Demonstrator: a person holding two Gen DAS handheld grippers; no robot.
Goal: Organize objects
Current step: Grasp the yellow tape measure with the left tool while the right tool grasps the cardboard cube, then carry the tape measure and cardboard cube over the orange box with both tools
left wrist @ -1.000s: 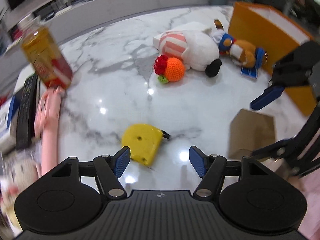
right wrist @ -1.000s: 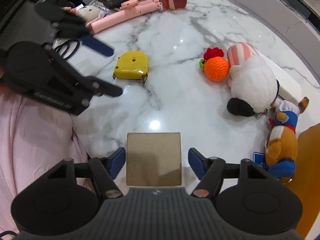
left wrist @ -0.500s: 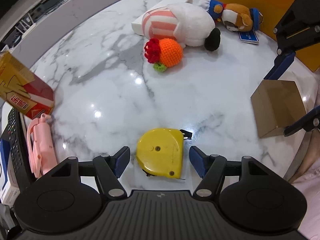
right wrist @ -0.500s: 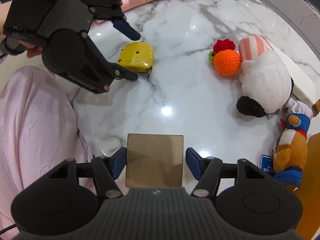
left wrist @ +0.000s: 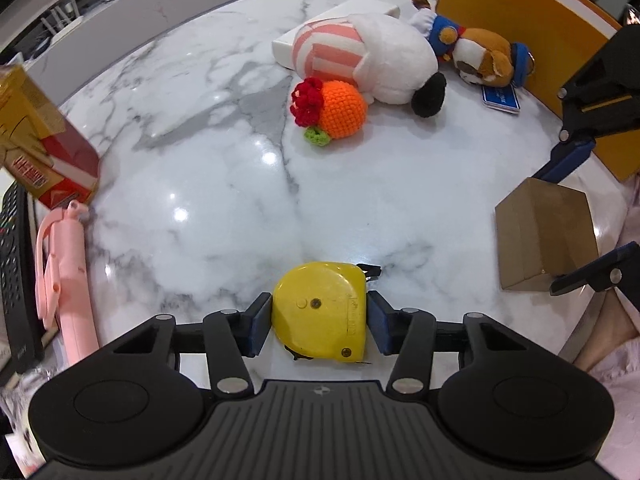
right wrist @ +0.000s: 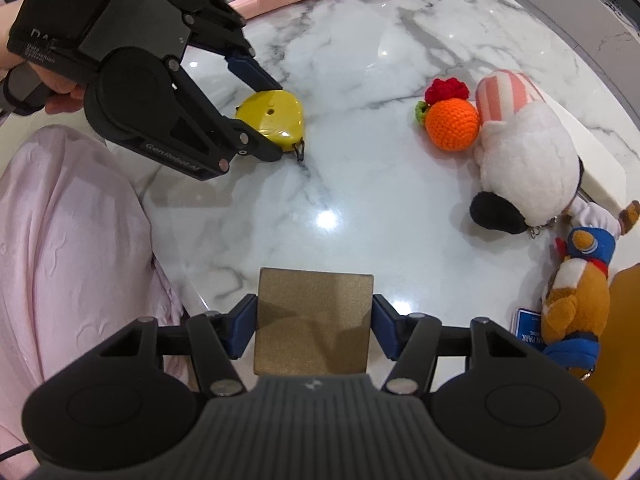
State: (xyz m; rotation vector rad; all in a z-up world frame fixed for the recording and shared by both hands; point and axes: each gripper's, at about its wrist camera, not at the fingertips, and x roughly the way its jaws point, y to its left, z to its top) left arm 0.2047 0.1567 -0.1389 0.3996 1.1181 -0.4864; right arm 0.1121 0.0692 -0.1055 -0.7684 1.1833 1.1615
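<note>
My left gripper [left wrist: 319,322], jaws just closing, pinches the yellow tape measure [left wrist: 320,310] flat on the table [left wrist: 224,184] by its rigid, likely slick sides; right gripper [right wrist: 313,326] brackets the light cardboard box [right wrist: 313,322], contact unclear.

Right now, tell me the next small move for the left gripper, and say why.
Probably lift straight up a little. The left gripper has just been closing, and its blue pads now sit against both sides of the yellow tape measure, which still lies flat on the marble table. A short lift would test the grip before carrying it toward the orange box.
</note>
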